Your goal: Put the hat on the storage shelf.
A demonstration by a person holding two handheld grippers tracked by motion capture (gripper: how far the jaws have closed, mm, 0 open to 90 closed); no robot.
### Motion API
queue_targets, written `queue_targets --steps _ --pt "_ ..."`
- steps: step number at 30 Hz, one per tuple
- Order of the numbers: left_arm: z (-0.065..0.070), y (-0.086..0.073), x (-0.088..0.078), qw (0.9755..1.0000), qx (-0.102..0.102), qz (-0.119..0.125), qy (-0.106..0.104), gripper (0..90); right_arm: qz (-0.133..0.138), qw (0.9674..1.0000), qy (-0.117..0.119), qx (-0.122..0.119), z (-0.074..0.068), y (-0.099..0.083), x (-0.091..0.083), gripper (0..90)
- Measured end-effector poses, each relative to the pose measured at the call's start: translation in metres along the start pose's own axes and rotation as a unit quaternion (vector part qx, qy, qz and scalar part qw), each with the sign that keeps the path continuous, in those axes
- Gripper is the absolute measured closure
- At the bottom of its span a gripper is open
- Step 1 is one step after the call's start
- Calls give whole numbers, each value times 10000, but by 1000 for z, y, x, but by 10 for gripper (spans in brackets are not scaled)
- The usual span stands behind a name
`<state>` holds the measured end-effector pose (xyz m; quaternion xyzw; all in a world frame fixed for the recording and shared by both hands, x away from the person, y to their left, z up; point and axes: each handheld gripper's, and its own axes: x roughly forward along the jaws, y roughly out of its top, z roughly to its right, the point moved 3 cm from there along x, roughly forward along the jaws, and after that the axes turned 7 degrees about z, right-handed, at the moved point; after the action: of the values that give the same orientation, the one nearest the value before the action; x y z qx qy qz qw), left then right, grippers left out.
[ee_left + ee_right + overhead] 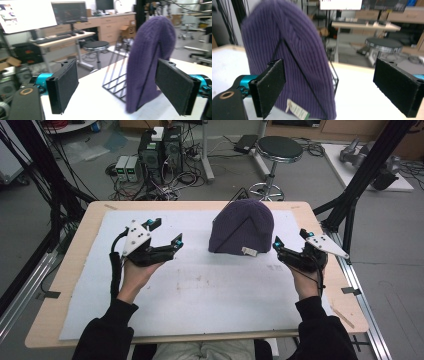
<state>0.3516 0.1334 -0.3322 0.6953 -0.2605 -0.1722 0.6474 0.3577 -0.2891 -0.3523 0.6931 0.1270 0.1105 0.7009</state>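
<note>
A purple knit beanie point(242, 227) stands upright, pulled over a black wire stand point(115, 82), at the middle back of the white mat point(200, 290). A small white tag point(296, 110) hangs at its lower hem. My left gripper point(165, 232) is open to the left of the hat, a hand's width away, with nothing between its jaws. At the hat's lower right, my right gripper point(290, 237) is also open, its left jaw close beside the hem. In the left gripper view the hat point(150, 62) shows ahead between the pads. In the right gripper view the hat point(287, 60) looms close.
The mat covers a wooden table point(75, 250). A black frame post point(360, 185) stands at the table's right back corner, and cables hang at the left. A round stool point(279, 150) and computer boxes point(160, 150) sit on the floor behind.
</note>
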Motion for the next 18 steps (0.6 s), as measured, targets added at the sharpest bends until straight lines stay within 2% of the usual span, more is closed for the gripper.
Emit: queue_targets --steps 2,5,8,11,13,18 --pt "-5 -1 -11 9999 4 92 123 180 153 9999 -46 15 2 0 -7 101" --pt "-9 -4 -26 9996 47 198 195 181 290 9995 -87 49 7 -1 -17 100" --pt "-12 -7 -39 9992 34 273 274 181 493 9984 -182 208 13 -3 -27 100" --pt "-14 -10 -49 9988 54 320 374 181 634 9971 -299 283 17 -6 -36 101" --pt "-16 -12 -55 9984 55 329 451 183 642 9972 -262 271 19 -8 -39 101" --pt "-19 -21 -69 9975 37 384 597 183 854 9952 -372 314 20 -17 -49 100"
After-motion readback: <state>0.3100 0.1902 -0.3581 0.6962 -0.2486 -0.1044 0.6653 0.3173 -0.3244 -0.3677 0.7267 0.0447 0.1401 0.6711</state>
